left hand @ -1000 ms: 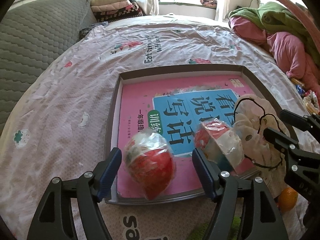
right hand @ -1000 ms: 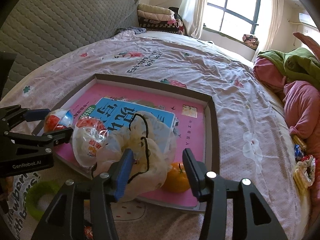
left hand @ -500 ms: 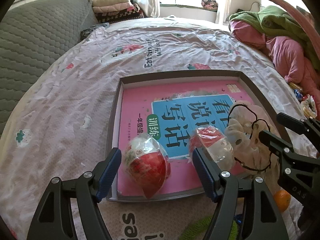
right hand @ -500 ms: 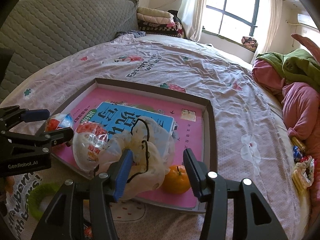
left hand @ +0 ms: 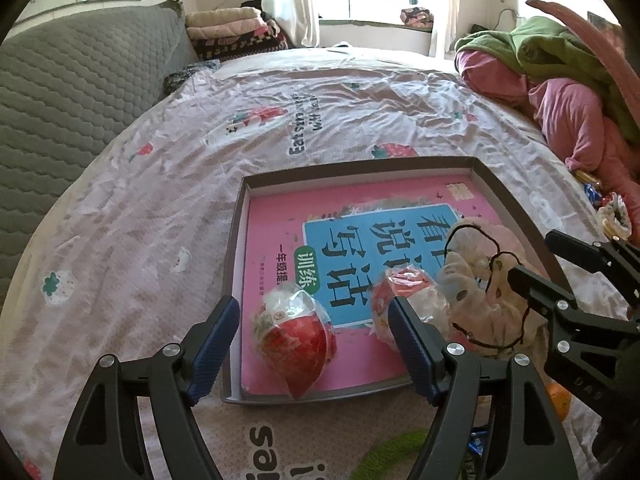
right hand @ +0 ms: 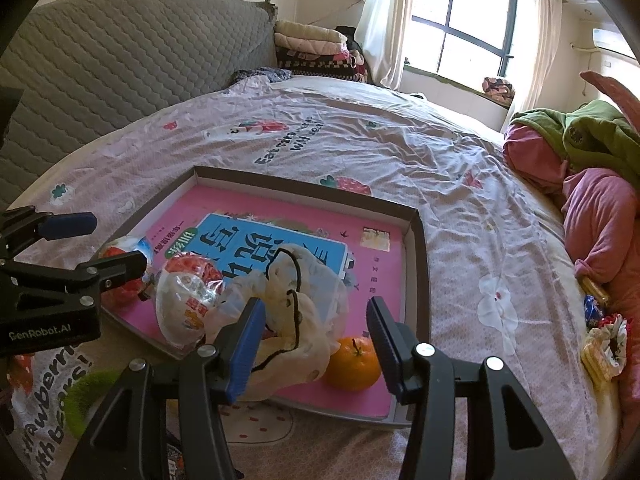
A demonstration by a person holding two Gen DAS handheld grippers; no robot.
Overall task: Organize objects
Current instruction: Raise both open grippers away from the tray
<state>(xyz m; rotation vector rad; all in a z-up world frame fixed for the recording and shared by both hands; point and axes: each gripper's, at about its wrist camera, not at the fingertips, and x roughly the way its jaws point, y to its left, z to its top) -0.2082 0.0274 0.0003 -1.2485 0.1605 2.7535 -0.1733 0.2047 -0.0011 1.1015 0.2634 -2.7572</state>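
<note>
Pink strawberry-print sheet (left hand: 168,208) covers the bed. On it near the viewer lies a shallow tray (left hand: 236,240) lined by a pink book (left hand: 280,224). At the tray's near edge, left to right: red egg (left hand: 294,330), second egg (right hand: 186,300), cream pouch (right hand: 304,300), orange (right hand: 352,364). Left gripper (left hand: 314,346) stands wide open around the red egg, holding nothing. Right gripper (right hand: 316,346) is wide open and empty, between pouch and orange.
</note>
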